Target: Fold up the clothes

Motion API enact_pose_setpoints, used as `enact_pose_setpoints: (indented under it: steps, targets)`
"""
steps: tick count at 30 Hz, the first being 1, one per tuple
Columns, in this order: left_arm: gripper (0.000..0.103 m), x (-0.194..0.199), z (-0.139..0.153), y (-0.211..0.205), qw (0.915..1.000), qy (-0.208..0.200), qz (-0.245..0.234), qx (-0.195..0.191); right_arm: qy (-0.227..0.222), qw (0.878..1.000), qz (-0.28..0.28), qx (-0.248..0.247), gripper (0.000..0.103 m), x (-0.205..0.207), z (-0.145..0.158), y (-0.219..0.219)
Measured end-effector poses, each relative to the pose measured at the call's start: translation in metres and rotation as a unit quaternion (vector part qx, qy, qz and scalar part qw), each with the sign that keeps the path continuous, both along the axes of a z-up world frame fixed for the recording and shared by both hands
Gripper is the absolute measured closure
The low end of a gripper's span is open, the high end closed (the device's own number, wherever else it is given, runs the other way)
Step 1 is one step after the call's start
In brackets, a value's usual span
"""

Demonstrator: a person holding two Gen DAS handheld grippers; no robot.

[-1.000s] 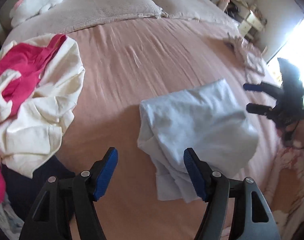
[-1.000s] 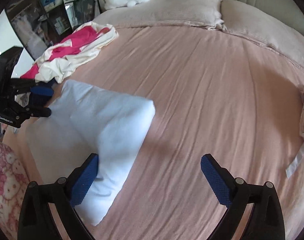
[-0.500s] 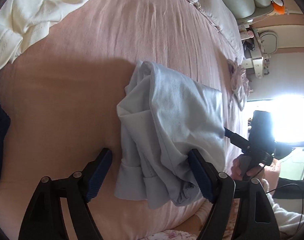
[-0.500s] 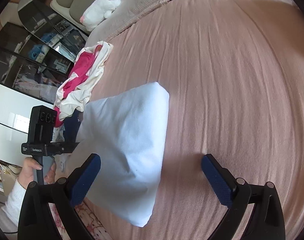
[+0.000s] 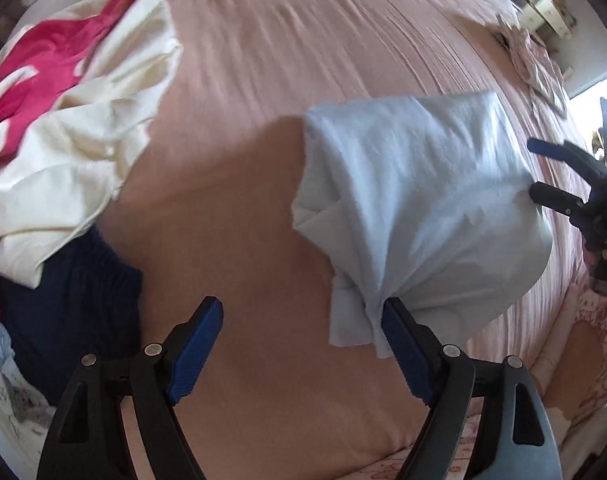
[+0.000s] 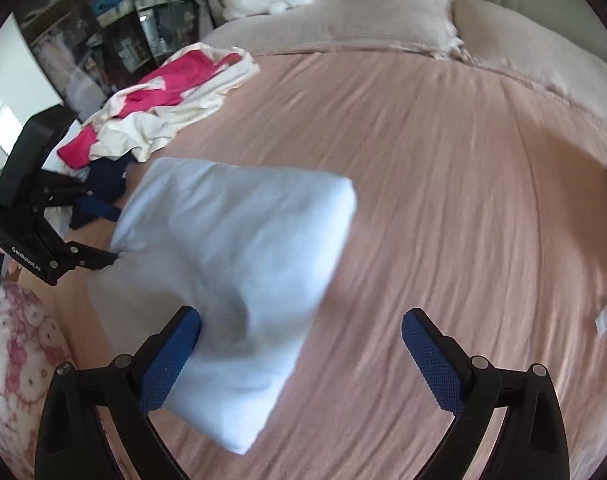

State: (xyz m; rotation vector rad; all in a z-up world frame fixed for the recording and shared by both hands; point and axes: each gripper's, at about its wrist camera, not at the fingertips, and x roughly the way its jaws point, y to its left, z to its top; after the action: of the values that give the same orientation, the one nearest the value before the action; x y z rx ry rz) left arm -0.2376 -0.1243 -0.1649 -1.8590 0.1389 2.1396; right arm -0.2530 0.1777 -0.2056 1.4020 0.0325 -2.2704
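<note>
On the pink bed (image 6: 443, 200), both jaws gape around a seemingly unclamped pale-blue folded garment (image 6: 239, 248).

your two wrist cameras look steeply down, close over the bed (image 5: 263, 200), sharing the folded pale-blue garment (image 6: 239, 240).

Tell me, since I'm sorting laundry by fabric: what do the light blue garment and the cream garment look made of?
The light blue garment looks like soft matte knit, perhaps cotton: it drapes limply with small creases. The cream garment looks like a thicker matte cloth, with broad, rounded folds. The exact fibre cannot be told.
</note>
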Motion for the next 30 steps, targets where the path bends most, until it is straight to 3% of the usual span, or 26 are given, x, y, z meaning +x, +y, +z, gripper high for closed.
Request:
enact_pose_setpoints:
  steps: [1,3,5,7,8,10,11,12,13,15,16,17,18,20,24,25,26,27,29,30]
  targets:
    - [0.023,0.000,0.007,-0.007,0.9997,0.012,0.018,0.013,-0.001,1.000,-0.018,0.001,0.002,-0.003,0.004,0.010]
    - [0.023,0.001,0.021,-0.007,0.9958,0.032,0.025,0.082,0.018,0.998,-0.044,-0.049,0.002,-0.007,0.017,0.024]
    - [0.023,0.003,0.023,0.017,0.9946,0.052,-0.014,0.089,0.030,0.992,-0.062,-0.106,0.002,-0.011,0.027,0.030]
    - [0.023,0.005,0.026,0.040,0.9913,0.073,-0.054,0.095,0.035,0.996,-0.022,-0.077,0.002,-0.008,0.021,0.006]
    - [0.023,0.005,0.022,0.050,0.9916,0.074,-0.072,0.078,0.037,0.998,0.001,-0.059,0.002,-0.006,0.017,-0.007]
    - [0.022,0.004,0.002,0.055,0.9953,0.042,-0.087,-0.006,0.030,0.999,0.045,0.004,0.002,0.000,0.002,-0.029]
    - [0.022,0.003,-0.002,0.043,0.9977,0.027,-0.062,0.002,0.020,0.998,0.052,0.023,0.002,0.005,-0.007,-0.028]
    - [0.023,0.002,-0.005,0.031,0.9992,0.011,-0.037,0.010,0.005,0.999,0.036,0.006,0.002,0.008,-0.011,-0.015]
    - [0.023,0.000,-0.006,0.017,0.9991,-0.006,-0.008,0.042,-0.021,1.000,0.011,-0.015,0.002,0.005,-0.011,-0.001]
    - [0.023,-0.002,-0.007,-0.008,0.9842,-0.041,0.050,0.165,-0.069,0.994,-0.017,-0.078,0.002,-0.004,-0.015,0.016]
    - [0.023,-0.002,-0.010,-0.013,0.9778,-0.051,0.062,0.193,-0.091,0.988,-0.024,-0.119,0.002,-0.007,-0.019,0.021]
    - [0.023,-0.004,-0.013,-0.017,0.9739,-0.059,0.072,0.207,-0.112,0.980,-0.030,-0.160,0.002,-0.010,-0.023,0.026]
    - [0.023,-0.006,-0.018,-0.016,0.9757,-0.066,0.076,0.195,-0.133,0.970,-0.037,-0.201,0.002,-0.014,-0.026,0.031]
    - [0.023,-0.010,-0.029,-0.008,0.9758,-0.086,0.076,0.186,-0.154,0.964,-0.026,-0.214,0.001,-0.016,-0.035,0.019]
    - [0.017,-0.020,-0.038,0.005,0.9723,-0.100,0.076,0.197,-0.125,0.976,0.012,-0.177,0.004,-0.007,-0.032,-0.003]
    - [0.022,-0.020,-0.035,0.009,0.9669,-0.102,0.072,0.222,-0.130,0.975,0.015,-0.180,0.010,-0.006,-0.032,-0.006]
    - [0.037,-0.020,-0.032,0.014,0.9609,-0.104,0.069,0.247,-0.137,0.973,0.011,-0.188,0.040,-0.004,-0.033,-0.007]
    - [0.068,-0.020,-0.029,0.018,0.9585,-0.102,0.062,0.259,-0.144,0.970,0.006,-0.197,0.043,-0.003,-0.034,-0.008]
    - [0.068,-0.017,-0.023,0.031,0.9718,-0.079,0.035,0.219,-0.135,0.973,0.001,-0.189,0.048,-0.002,-0.032,-0.008]
    - [0.069,-0.017,-0.022,0.032,0.9720,-0.077,0.042,0.218,-0.131,0.974,0.001,-0.184,0.055,-0.002,-0.031,-0.008]
